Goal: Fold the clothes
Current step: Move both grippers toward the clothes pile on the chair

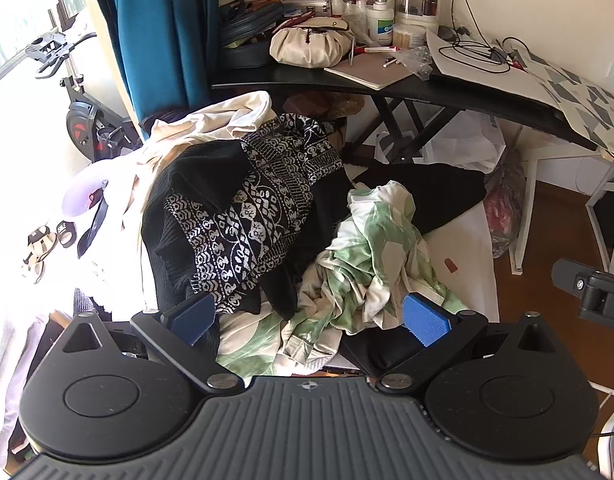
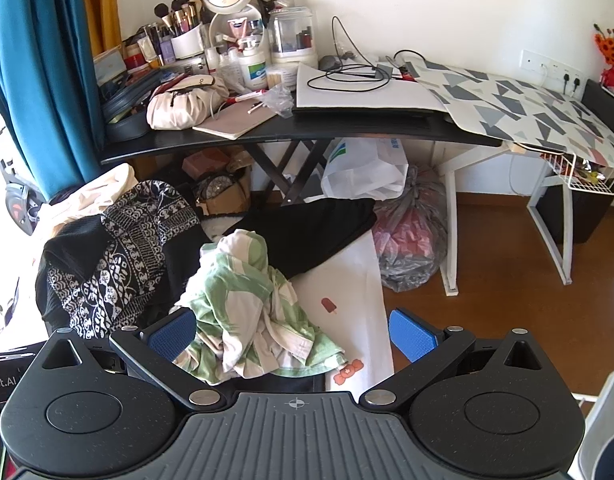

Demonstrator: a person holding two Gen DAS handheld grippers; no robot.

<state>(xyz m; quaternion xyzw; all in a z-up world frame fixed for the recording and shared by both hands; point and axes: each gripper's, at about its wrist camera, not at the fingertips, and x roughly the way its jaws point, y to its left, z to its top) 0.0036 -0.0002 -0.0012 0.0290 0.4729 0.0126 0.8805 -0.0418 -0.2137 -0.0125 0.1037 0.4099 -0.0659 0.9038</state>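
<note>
Looking through left wrist view: my left gripper (image 1: pixel 309 320) jaws spread wide, blue pads gripping nothing, hovering over crumpled green-and-white leaf-print garment (image 1: pixel 371 256). Black-and-white patterned cloth (image 1: pixel 259 208) heaped just beside it, on left.

Right wrist view: my right gripper (image 2: pixel 293 334) jaws also wide apart, empty. Left pad near leaf-print garment (image 2: pixel 247 300), which lies on white sheet (image 2: pixel 347 280); contact unclear.

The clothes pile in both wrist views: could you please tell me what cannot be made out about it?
- Green-and-white garment: crumpled, so its type is unclear in both views; the open left tool covers its near edge.
- Black ribbed garment: mostly hidden under the black-and-white patterned cloth.
- Cream cloth: right view shows only a strip behind the pile.
- Right tool: open, holding nothing.
</note>
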